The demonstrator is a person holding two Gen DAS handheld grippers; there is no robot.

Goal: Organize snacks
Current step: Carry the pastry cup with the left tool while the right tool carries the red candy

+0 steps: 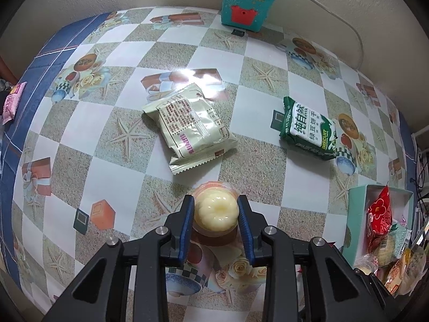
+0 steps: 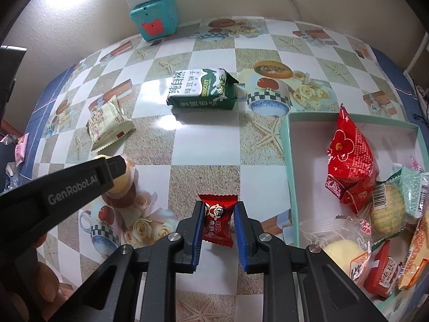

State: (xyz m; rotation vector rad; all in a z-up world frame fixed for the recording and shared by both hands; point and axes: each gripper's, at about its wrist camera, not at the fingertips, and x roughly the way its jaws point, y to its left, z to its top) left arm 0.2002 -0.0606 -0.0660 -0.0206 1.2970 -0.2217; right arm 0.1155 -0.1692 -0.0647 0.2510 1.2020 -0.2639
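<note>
Right wrist view shows the right gripper (image 2: pixel 217 221) clamped on a red candy (image 2: pixel 217 220) and the left gripper (image 1: pixel 215 212) on a pudding cup (image 1: pixel 215 212), with the half-filled box (image 2: pixel 291 161) just right of them and the green biscuit pack (image 2: pixel 202 88) and cream packet (image 2: pixel 108 122) ahead yet to go in.

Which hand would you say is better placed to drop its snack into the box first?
Right: the right gripper grips the red candy beside the box; the left gripper holds the pudding cup farther away.

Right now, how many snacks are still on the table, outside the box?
5, maybe more out of view: pudding cup in the left claw, red candy in the right claw, cream packet mid-table, green biscuit pack beyond the box, pink packet at the far-left edge.
</note>
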